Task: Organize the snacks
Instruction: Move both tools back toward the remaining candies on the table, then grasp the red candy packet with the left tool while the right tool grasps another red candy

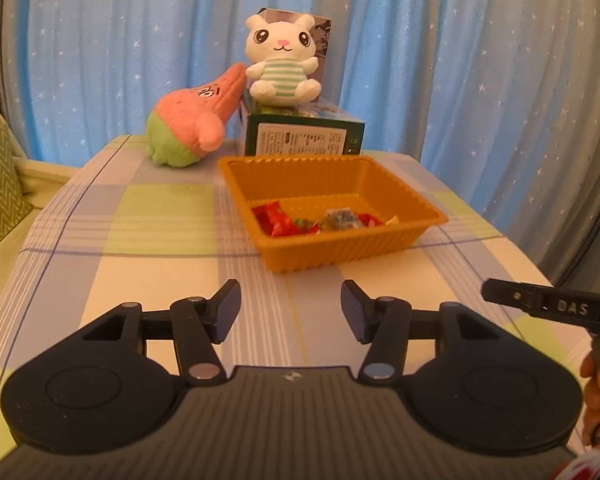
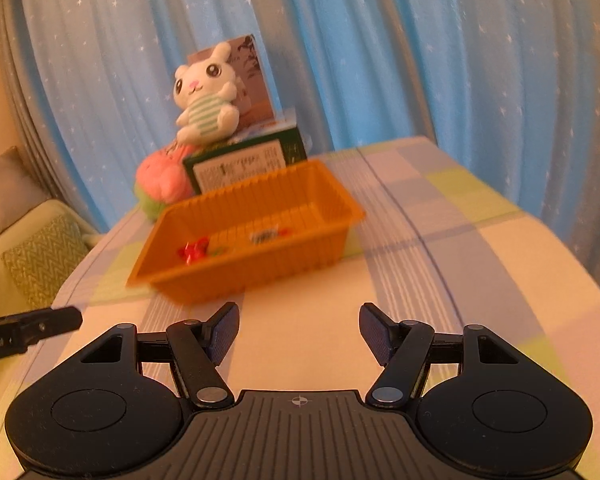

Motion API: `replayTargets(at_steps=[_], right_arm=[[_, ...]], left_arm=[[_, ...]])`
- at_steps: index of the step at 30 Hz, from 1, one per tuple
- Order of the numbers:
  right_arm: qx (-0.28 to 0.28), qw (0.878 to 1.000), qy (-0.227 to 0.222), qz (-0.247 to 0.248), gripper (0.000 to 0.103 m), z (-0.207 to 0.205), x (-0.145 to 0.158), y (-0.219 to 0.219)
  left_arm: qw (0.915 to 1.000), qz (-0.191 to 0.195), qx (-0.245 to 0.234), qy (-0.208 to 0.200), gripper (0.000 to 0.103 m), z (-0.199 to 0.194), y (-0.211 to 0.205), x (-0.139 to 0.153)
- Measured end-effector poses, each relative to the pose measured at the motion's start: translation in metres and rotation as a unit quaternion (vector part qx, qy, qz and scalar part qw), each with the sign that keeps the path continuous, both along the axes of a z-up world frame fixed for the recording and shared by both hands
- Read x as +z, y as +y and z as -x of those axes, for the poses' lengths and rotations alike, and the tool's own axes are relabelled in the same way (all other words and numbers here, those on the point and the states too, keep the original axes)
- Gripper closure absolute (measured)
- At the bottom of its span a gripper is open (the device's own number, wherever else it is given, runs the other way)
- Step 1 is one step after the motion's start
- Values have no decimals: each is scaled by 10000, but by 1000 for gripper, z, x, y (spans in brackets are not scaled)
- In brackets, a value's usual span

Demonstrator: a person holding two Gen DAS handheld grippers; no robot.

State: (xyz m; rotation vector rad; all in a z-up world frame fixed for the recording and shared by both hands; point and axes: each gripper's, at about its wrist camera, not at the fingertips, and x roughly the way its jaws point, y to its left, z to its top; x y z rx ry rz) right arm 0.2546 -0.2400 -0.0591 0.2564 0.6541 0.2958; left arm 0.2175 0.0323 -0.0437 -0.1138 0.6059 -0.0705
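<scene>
Meanwhile both grippers, left and right, hover jaws apart and empty before the orange tray, "DAS" legible

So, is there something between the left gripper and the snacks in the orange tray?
Only the near wall of the orange tray. The snacks lie inside, just behind it. The left gripper is open and empty, with bare tablecloth up to the tray, so reach in from above.

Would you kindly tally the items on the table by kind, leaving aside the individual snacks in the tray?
Plush toys: 2, a white bunny and a pink-and-green one
Boxes: 2, a green box and a box behind the bunny
Orange trays: 1
Total: 5
</scene>
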Motion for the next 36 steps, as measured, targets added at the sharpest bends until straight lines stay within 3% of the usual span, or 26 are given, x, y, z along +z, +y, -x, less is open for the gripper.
replayTargets(at_steps=[3, 10, 15, 20, 28, 36], right_arm=[[118, 9999, 100, -2, 36, 29, -4, 2], [479, 9986, 218, 90, 37, 89, -18, 16], [789, 9961, 369, 100, 37, 117, -28, 34], [1184, 9923, 294, 230, 37, 126, -33, 59], [1577, 9865, 294, 317, 37, 127, -41, 86], [1950, 9777, 303, 714, 54, 123, -55, 114]], left_arm=[[9999, 15, 92, 82, 50, 19, 5, -6], [9992, 80, 339, 204, 36, 60, 12, -20], [9984, 15, 390, 404, 34, 82, 13, -35], [9970, -39, 465, 614, 32, 91, 16, -44], [9966, 1, 589, 581, 26, 91, 21, -45], [9963, 78, 609, 604, 26, 89, 23, -48]])
